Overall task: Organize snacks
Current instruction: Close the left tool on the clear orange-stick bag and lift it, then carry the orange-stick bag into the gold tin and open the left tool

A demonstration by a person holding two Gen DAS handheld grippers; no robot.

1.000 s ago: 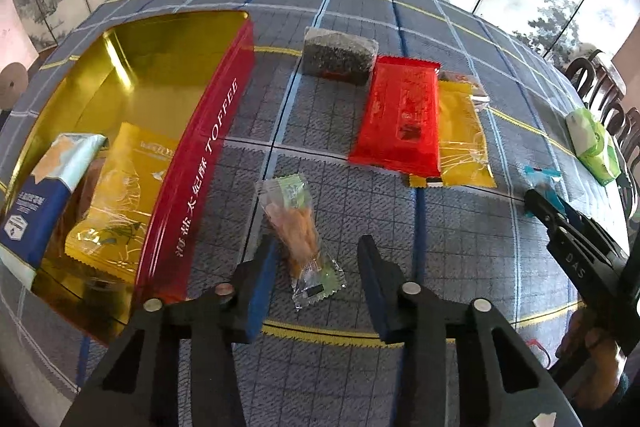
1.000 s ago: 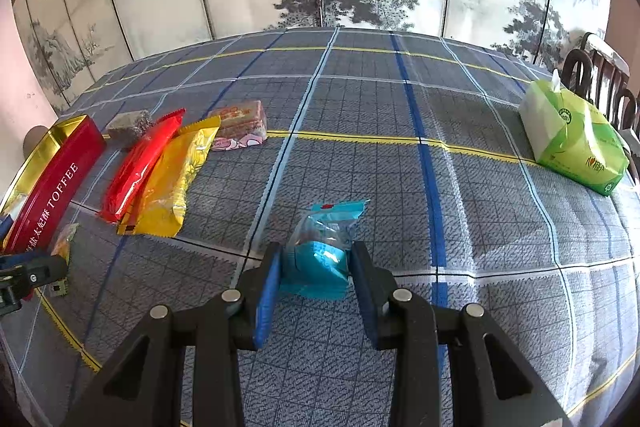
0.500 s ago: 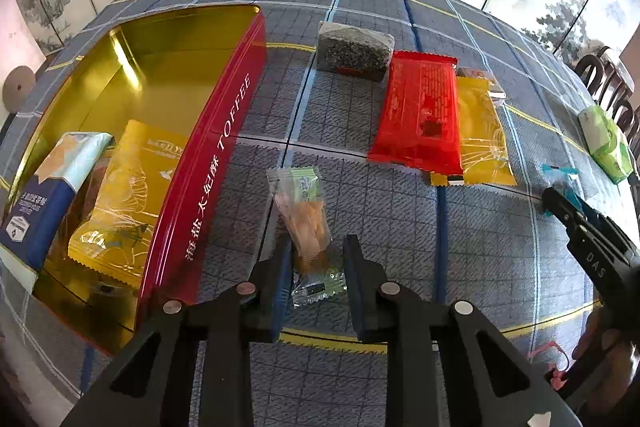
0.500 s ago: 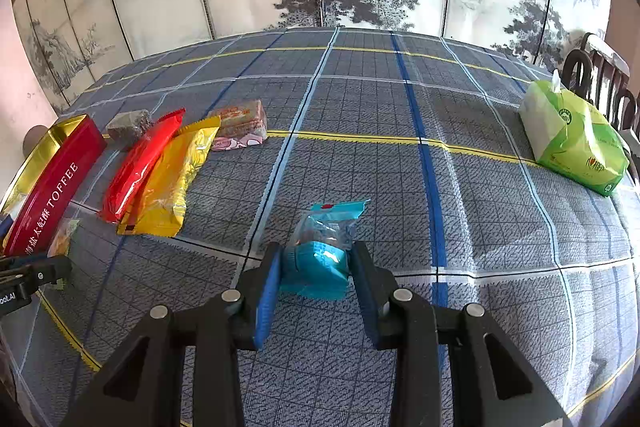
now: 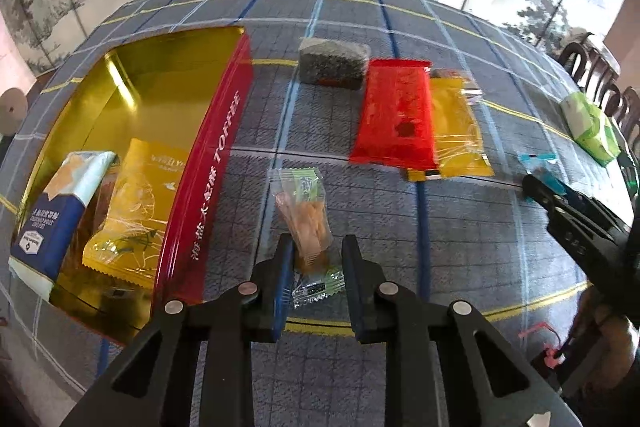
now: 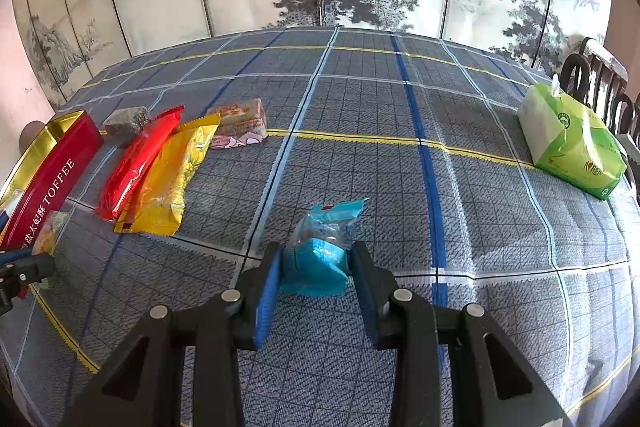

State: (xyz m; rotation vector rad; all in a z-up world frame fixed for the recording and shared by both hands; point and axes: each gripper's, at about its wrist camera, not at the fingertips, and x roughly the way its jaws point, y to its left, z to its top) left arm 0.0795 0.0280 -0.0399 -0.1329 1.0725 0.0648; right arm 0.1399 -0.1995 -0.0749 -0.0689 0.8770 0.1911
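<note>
1. Far to the left of the left gripper (image 5: 314, 247), a red toffee tin (image 5: 204, 163) with a gold inside is seen lying open on the plaid tablecloth (image 5: 460, 247).
2. Inside the tin, a blue-and-white packet (image 5: 60, 211) is laid at its left end, and a yellow packet (image 5: 136, 211) is laid just beside it, nearer the gripper.
3. The left gripper is narrowed around a clear packet of orange snacks (image 5: 306, 215); the lower part of the packet is pressed between the blue pads, and the green-printed top is stretched forward past the fingertips.
4. Ahead of this gripper, a dark grainy block (image 5: 334, 61) is found, with a red packet (image 5: 394, 117) to the right of it.
5. A yellow-orange packet (image 5: 456, 131) is partly overlapped by the red packet along its left edge.
6. A pink-wrapped bar (image 6: 240, 121) is seen ahead and left of the right gripper (image 6: 316, 263), just beyond the yellow-orange packet.
7. The right gripper is closed narrowly on a blue snack packet (image 6: 324, 247), which is held between both pads with its crimped end pointed forward.
8. Well to the right and ahead of that gripper, a green pack of tissues (image 6: 572, 143) is set near the table edge.
</note>
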